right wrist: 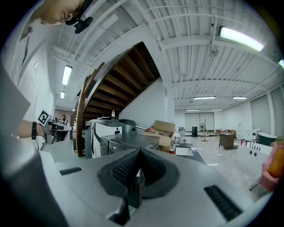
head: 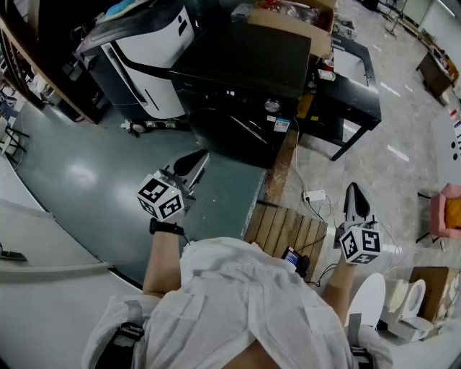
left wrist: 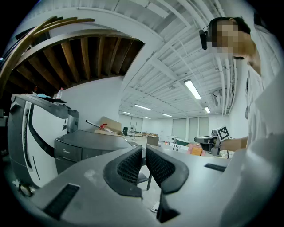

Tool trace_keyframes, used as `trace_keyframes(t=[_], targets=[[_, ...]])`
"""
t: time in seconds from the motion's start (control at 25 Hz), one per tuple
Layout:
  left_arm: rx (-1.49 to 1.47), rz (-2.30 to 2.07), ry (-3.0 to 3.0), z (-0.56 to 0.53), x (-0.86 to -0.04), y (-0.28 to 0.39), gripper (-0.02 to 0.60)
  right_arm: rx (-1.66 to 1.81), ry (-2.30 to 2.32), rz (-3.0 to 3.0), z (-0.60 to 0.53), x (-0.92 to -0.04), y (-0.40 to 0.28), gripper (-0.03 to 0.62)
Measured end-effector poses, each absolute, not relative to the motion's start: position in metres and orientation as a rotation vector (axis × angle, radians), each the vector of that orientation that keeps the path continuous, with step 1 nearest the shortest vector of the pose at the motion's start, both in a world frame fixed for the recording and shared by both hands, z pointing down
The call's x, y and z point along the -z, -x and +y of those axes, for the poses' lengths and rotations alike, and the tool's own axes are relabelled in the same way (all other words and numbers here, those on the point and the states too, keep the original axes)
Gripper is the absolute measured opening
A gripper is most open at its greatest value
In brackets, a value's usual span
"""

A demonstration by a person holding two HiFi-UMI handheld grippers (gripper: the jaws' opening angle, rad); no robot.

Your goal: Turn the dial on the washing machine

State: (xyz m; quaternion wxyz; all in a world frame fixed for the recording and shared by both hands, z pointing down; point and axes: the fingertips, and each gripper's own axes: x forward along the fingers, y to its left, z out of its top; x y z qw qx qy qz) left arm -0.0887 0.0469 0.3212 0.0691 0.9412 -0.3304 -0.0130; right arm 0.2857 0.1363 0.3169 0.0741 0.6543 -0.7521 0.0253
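Note:
The black washing machine (head: 238,86) stands ahead of me, its silver dial (head: 272,106) on the front panel's right end. My left gripper (head: 191,162) hovers over the green floor, short of the machine's door, its jaws a narrow gap apart with nothing between them. My right gripper (head: 353,198) hangs lower right over the pale floor, shut and empty. The left gripper view shows its gripper (left wrist: 144,147) pointing past the washing machine (left wrist: 88,148). In the right gripper view, that gripper (right wrist: 140,150) has pads pressed together, the washing machine (right wrist: 128,142) beyond.
A white and black machine (head: 148,50) stands left of the washer. A cardboard box (head: 302,14) sits behind it and a black table (head: 349,79) to its right. A wooden pallet (head: 284,230) and a power strip (head: 315,195) lie on the floor by my feet.

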Motion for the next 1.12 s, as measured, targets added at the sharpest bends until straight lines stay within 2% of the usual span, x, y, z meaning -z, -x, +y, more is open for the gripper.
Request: trace_keyframes(t=[1.12], targets=[[0.019, -0.978, -2.826, 0.045, -0.324, 0.065, 0.015, -0.029, -1.941, -2.312, 0.133, -0.311, -0.304, 0.002]])
